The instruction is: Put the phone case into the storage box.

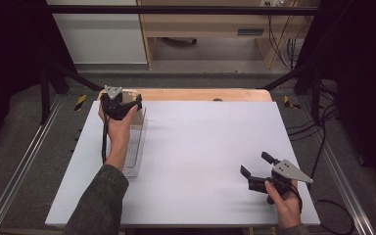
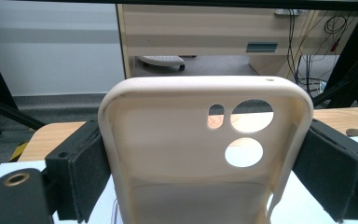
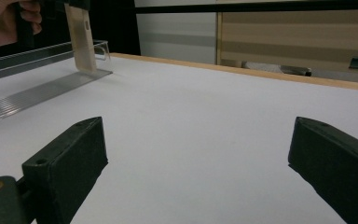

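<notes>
A cream phone case (image 2: 168, 154) with camera cut-outs stands upright between the jaws of my left gripper (image 2: 205, 175), which is shut on its two long edges. In the high view the left gripper (image 1: 122, 105) hovers over the far end of a clear ribbed plastic rack (image 1: 136, 147) at the table's left. From the right gripper view, the case (image 3: 81, 39) stands with its lower edge at the rack (image 3: 37, 93). My right gripper (image 1: 255, 163) sits low at the near right of the white tabletop, open, and nothing lies between its jaws (image 3: 198, 158).
The white tabletop (image 1: 200, 147) has a wooden strip (image 1: 200, 94) along its far edge. Black frame posts stand at both far corners, and cables trail on the floor at the right. A wooden desk stands beyond the table.
</notes>
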`<state>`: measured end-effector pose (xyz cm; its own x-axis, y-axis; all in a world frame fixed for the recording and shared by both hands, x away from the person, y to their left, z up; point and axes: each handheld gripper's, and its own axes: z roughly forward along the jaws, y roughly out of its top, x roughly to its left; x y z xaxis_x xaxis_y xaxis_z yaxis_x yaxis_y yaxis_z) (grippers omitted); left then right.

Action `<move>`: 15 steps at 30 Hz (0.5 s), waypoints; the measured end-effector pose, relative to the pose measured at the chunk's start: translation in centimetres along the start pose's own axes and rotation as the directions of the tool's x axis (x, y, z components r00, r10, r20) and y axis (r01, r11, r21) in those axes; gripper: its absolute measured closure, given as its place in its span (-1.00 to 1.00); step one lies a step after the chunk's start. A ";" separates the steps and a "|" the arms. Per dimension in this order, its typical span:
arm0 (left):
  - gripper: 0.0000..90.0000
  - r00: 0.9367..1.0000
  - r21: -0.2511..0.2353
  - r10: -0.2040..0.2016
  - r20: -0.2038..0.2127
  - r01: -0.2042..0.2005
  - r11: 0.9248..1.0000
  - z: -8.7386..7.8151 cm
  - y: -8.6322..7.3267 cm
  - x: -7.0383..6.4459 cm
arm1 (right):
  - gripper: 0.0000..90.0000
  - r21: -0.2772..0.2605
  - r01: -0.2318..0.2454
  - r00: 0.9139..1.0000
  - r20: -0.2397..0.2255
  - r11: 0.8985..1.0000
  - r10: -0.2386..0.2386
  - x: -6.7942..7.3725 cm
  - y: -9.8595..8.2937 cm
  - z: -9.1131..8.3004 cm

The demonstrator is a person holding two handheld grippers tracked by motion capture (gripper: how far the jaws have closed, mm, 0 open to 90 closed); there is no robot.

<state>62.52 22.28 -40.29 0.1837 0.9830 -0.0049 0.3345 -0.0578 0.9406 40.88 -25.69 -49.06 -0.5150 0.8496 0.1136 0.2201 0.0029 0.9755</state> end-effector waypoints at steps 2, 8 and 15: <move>-0.76 1.000 0.000 0.006 -0.001 -0.006 1.000 0.1 0.0 -0.1 | -0.90 0.001 0.000 1.000 0.000 1.000 0.000 0.0 0.0 0.0; -0.76 1.000 -0.002 0.008 -0.002 -0.008 1.000 0.2 0.0 -0.1 | -0.90 0.001 -0.001 1.000 0.000 1.000 0.001 0.0 0.0 0.0; -0.76 1.000 -0.008 -0.012 -0.006 0.012 1.000 0.3 0.3 0.2 | -0.90 0.001 -0.005 1.000 0.001 1.000 0.005 0.0 0.0 0.0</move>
<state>62.94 22.40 -40.15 0.1743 0.9846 -0.0147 0.3293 -0.0442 0.9432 40.87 -25.71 -49.08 -0.5134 0.8499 0.1184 0.2230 -0.0010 0.9748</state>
